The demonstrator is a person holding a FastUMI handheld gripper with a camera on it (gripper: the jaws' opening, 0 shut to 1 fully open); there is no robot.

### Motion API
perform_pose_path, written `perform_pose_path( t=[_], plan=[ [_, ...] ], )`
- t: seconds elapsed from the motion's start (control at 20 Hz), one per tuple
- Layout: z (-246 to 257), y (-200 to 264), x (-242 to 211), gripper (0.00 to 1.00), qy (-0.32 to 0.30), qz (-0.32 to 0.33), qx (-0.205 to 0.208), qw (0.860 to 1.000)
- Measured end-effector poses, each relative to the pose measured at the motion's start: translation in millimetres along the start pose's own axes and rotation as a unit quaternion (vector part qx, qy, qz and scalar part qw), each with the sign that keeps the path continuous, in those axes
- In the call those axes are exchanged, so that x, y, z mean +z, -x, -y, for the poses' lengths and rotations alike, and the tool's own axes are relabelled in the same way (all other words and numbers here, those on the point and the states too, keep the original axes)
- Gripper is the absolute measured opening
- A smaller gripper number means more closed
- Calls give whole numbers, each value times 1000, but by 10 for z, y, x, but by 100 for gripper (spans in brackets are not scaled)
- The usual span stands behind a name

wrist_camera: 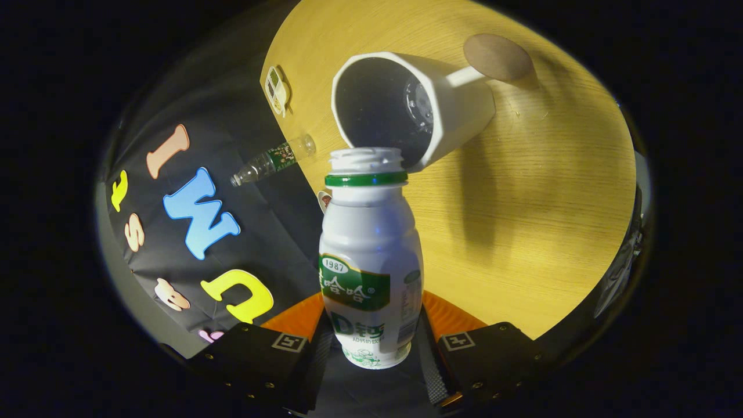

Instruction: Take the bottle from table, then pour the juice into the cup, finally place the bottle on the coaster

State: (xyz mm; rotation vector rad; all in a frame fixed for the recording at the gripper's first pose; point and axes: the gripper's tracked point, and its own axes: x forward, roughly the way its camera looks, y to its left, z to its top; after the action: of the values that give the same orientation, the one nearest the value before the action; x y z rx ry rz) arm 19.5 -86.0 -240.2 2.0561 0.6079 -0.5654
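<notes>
My gripper (pixel 371 342) is shut on a white juice bottle (pixel 369 255) with a green label and a green ring under its uncapped mouth. Both fingers (pixel 316 348) press on the bottle's lower body. The bottle is tipped so its mouth points at the rim of a white cup (pixel 450 107) with a dark inside and a handle, standing on the wooden table (pixel 522 220). The bottle's mouth lies just at the cup's near rim. Beyond the cup, by its handle, a round brown coaster (pixel 498 56) lies flat on the table. No stream of juice is visible.
A clear plastic bottle (pixel 273 159) with a green label lies at the table's edge by the booth wall. A small white tag-like object (pixel 276 89) rests on the table near that edge. Bare tabletop stretches on the side of the cup away from the wall.
</notes>
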Motion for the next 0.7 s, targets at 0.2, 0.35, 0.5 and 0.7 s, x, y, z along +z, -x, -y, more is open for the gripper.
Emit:
perform_pose_path(
  t=[0.2,0.35,0.5,0.7],
  plan=[
    [11,3,-19,69,-2,-8,-7,1000],
    [1,22,-5,69,-7,-8,-8,1000],
    [15,22,-2,69,-1,-8,-11,1000],
    [26,27,30,69,21,4,-11,1000]
  ],
)
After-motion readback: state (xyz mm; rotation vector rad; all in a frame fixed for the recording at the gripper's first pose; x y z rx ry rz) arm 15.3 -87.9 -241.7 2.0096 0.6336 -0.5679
